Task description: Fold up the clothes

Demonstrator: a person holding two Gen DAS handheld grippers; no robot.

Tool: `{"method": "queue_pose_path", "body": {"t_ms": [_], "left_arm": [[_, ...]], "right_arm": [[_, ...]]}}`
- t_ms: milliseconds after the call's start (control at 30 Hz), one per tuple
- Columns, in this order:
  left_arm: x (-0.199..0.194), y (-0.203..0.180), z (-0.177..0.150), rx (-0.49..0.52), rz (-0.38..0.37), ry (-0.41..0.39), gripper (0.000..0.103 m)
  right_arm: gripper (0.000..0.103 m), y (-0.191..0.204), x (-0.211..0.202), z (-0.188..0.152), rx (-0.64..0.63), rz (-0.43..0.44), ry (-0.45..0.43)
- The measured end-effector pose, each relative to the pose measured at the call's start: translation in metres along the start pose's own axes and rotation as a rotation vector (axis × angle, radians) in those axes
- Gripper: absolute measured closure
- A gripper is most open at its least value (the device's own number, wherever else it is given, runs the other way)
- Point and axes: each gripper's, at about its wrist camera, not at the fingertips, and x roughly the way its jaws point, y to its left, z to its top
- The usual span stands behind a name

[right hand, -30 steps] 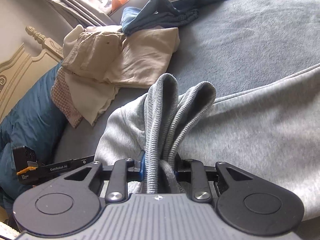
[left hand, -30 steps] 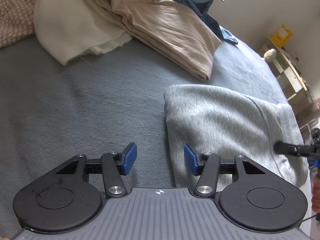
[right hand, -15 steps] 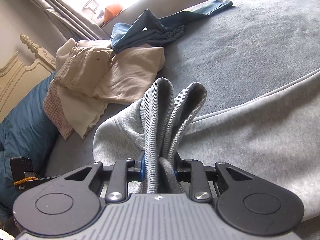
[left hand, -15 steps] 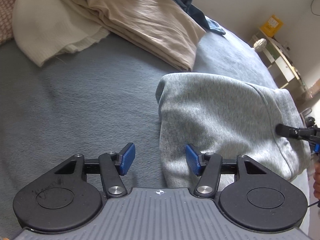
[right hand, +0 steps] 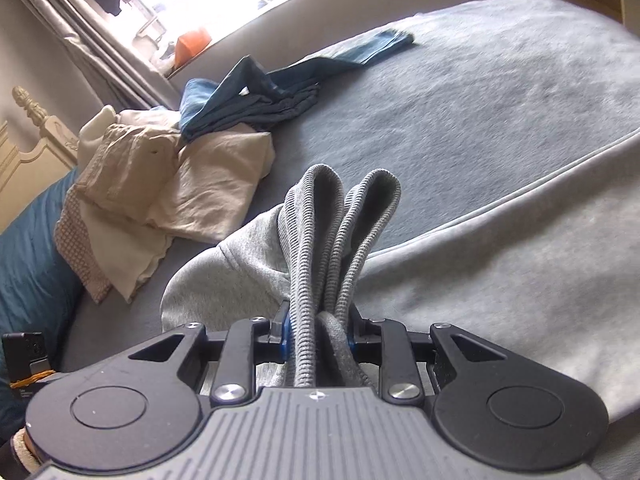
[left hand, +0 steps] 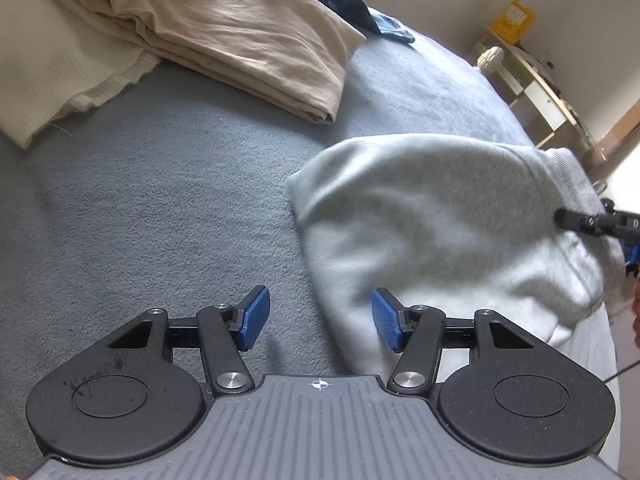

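A light grey sweatshirt lies folded over on the grey-blue bed cover. My left gripper hovers open just above the cover at the sweatshirt's left edge, with nothing pinched between its blue pads. In the right wrist view my right gripper is shut on the bunched ribbed hem of the same grey sweatshirt, which stands up in loops between the pads. That gripper's black tip shows at the right edge of the left wrist view, over the sweatshirt's far side.
A beige garment pile and a cream knit lie at the head of the bed, with dark blue clothes behind. A teal quilt and headboard are on the left. Shelves stand beyond the bed.
My left gripper has slid across the cover, so the sweatshirt's edge now lies further right of its pads. My right gripper has pulled the held hem along and slightly upward.
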Motion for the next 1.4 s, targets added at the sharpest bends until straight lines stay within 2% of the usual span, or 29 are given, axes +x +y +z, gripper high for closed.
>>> {"method": "queue_pose_path", "body": {"t_ms": [267, 567, 800, 1167, 1267, 1400], "left_arm": [[0.012, -0.005, 0.002, -0.019, -0.048, 0.049, 0.046], [0.044, -0.048, 0.01, 0.088, -0.13, 0.127, 0.046], [0.07, -0.076, 0.01, 0.164, -0.152, 0.185, 0.046], [0.075, -0.086, 0.007, 0.169, -0.183, 0.22, 0.042], [0.077, -0.092, 0.009, 0.18, -0.173, 0.227, 0.042], [0.081, -0.1, 0.011, 0.179, -0.197, 0.248, 0.042]], "right_arm": [[0.077, -0.04, -0.028, 0.016, 0.028, -0.132, -0.072], [0.077, -0.084, -0.043, 0.024, 0.045, -0.261, -0.092], [0.077, -0.112, -0.05, 0.031, 0.046, -0.331, -0.114], [0.078, -0.168, -0.068, 0.065, 0.002, -0.463, -0.135], [0.078, -0.186, -0.073, 0.074, 0.003, -0.5, -0.15], [0.078, -0.217, -0.075, 0.082, 0.031, -0.527, -0.144]]}}
